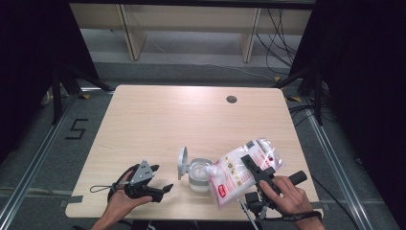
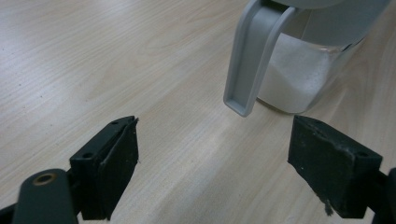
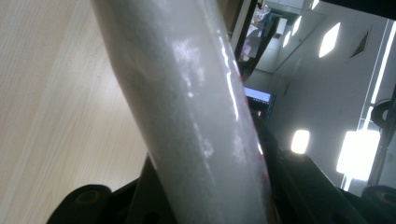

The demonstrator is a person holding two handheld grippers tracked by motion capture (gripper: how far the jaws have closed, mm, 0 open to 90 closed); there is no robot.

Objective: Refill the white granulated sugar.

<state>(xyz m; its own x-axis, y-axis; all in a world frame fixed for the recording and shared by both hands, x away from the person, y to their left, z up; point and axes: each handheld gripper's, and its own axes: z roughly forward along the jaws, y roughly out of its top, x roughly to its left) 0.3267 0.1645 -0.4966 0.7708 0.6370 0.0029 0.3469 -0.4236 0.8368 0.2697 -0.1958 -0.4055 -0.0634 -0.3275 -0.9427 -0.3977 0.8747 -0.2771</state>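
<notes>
Holding a plastic bag (image 1: 242, 171) of white powder in my right gripper (image 1: 253, 168) — jaws clamped on it, bag tilted with its lower end against the open container (image 1: 199, 175) near the table's front edge. In the right gripper view the bag (image 3: 196, 112) runs up between the jaws as a pale glossy band; beyond it I get ceiling lights and a screen, which the high view lacks. My left gripper (image 1: 160, 188) sits low, just left of the container, jaws wide apart and gripping nothing. The left gripper view shows the container (image 2: 303, 60) close up: clear wall, white powder inside, the grey flip lid (image 2: 254, 56) hanging down its side — from above that lid (image 1: 182, 163) stands open on the container's left. Back half of the table (image 1: 191, 115) is bare light wood, with a round cable hole (image 1: 231, 99) far right. Grey floor around, shelving beyond, black curtains at both sides
</notes>
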